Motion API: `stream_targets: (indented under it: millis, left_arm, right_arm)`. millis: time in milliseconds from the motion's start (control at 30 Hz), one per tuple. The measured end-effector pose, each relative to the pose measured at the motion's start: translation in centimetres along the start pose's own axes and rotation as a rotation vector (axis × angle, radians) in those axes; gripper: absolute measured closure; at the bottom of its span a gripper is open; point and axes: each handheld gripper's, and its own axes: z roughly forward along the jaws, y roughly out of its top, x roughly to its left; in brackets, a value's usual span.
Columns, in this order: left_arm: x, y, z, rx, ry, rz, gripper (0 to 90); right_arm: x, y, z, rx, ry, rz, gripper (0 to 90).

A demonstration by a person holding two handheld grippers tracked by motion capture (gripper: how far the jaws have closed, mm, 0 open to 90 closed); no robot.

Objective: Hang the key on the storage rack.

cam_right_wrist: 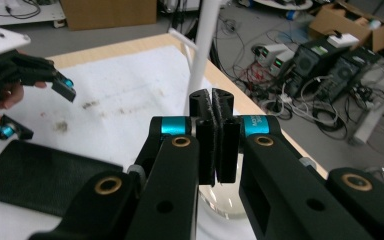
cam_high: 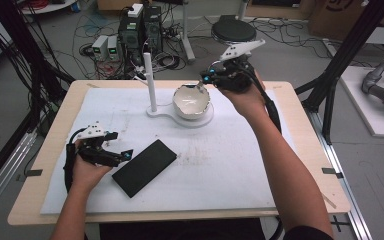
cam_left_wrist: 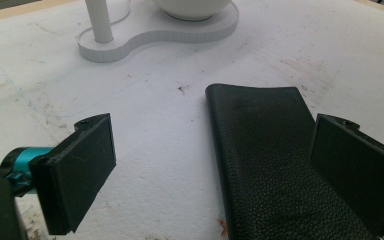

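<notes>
A black leather case (cam_high: pixel 145 167) (cam_left_wrist: pixel 270 165) (cam_right_wrist: pixel 35 175) lies flat on the white mat (cam_high: pixel 230 160), left of centre. My left gripper (cam_high: pixel 122 145) (cam_left_wrist: pixel 212 170) (cam_right_wrist: pixel 47 114) is open, low at the case's near-left end. One jaw is over the case and the other over bare mat. A white bowl (cam_high: pixel 192 102) (cam_left_wrist: pixel 192 7) sits on a white stand base (cam_high: pixel 160 112) (cam_left_wrist: pixel 145 37) beside its upright pole (cam_high: pixel 150 80) (cam_left_wrist: pixel 99 20) (cam_right_wrist: pixel 202 50). My right gripper (cam_high: pixel 203 82) (cam_right_wrist: pixel 214 107) is shut above the bowl's far right rim. A thin silvery piece shows at its tips; I cannot tell if it is held.
The mat covers most of a wooden table (cam_high: pixel 55 125). Beyond the far edge, computer boxes (cam_high: pixel 140 30), tangled cables and a round black stool (cam_high: pixel 233 30) stand on the floor. A black frame post (cam_high: pixel 340 65) rises at the right.
</notes>
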Motion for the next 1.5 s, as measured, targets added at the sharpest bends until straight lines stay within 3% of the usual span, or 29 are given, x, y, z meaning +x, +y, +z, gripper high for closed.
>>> stream_targets:
  millis: [333,400,433,767,967,1200,1500]
  left_arm:
    - [0.0,-0.2,-0.2,0.001,0.001,-0.001,5.0]
    - [0.0,-0.2,-0.2,0.002,0.002,0.001,5.0]
    - [0.0,-0.2,-0.2,0.001,0.003,0.003,5.0]
    - [0.0,-0.2,-0.4,-0.007,0.005,-0.004,5.0]
    - [0.1,-0.3,-0.4,-0.007,0.001,-0.003,5.0]
    - [0.1,-0.3,-0.4,-0.008,0.004,-0.004,5.0]
    - [0.2,-0.3,-0.4,-0.008,0.002,-0.004,5.0]
  right_arm:
    - [1.2,3.8,4.7,0.022,0.084,-0.034,90.0]
    - [1.4,4.0,5.1,0.024,0.090,-0.031,90.0]
    - [1.7,4.5,6.3,0.030,0.102,-0.036,90.0]
    - [2.1,5.6,10.7,0.050,0.150,-0.016,90.0]
    - [2.1,6.1,12.7,0.063,0.156,-0.015,90.0]
    - [1.6,6.0,15.5,0.080,0.162,0.033,90.0]
    - [0.9,6.0,16.8,0.092,0.144,0.047,90.0]
